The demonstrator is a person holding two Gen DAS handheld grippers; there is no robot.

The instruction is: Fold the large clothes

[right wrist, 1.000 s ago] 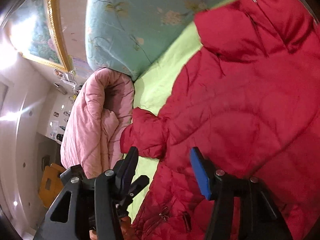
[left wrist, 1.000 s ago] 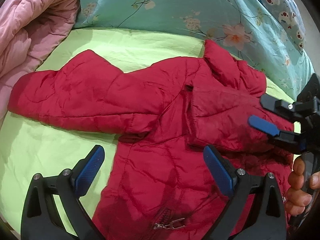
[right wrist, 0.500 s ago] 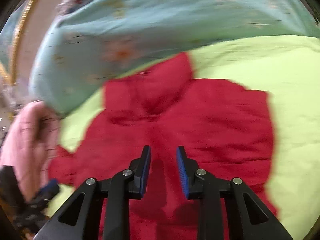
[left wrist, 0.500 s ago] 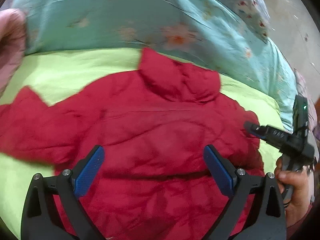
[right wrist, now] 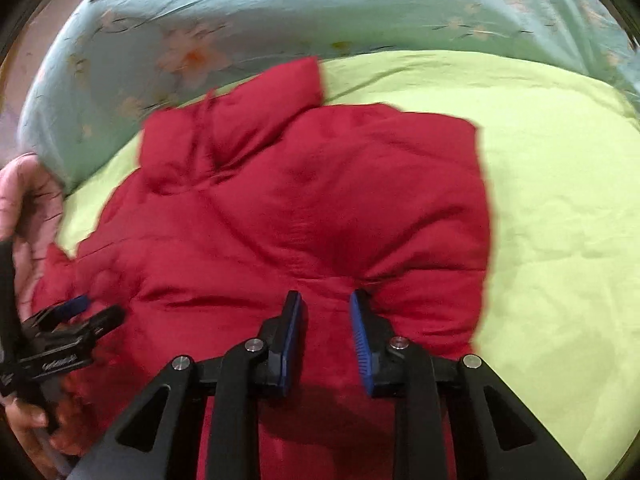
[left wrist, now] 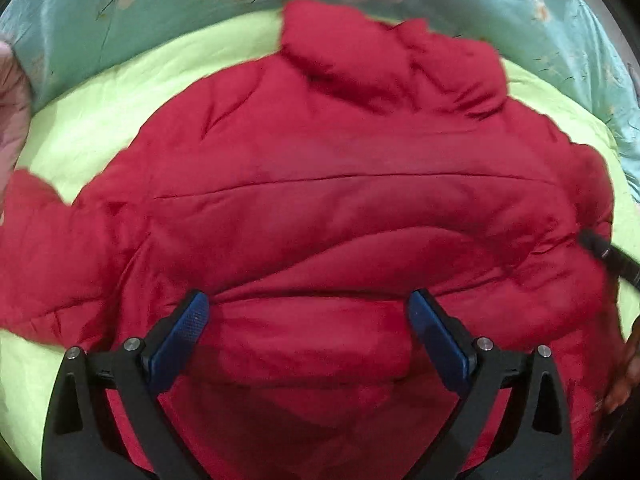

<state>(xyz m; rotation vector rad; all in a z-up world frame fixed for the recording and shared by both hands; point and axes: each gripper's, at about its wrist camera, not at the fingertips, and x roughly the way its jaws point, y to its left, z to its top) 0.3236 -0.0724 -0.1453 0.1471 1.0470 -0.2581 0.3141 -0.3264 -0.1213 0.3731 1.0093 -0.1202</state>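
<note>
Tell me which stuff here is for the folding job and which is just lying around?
For the job:
- red puffy jacket
- left gripper, fingers wide apart above the jacket
- right gripper, fingers closing, jacket cloth bunched at their tips

Just lying about:
- pink quilt
- teal flowered blanket
- green sheet

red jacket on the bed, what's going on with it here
A person is folding the red puffy jacket, spread on a lime-green sheet. The right tool is closing with a ridge of the jacket's fabric between its pads. The left tool hangs wide open over the jacket's middle, gripping nothing. One sleeve still sticks out to the side.
</note>
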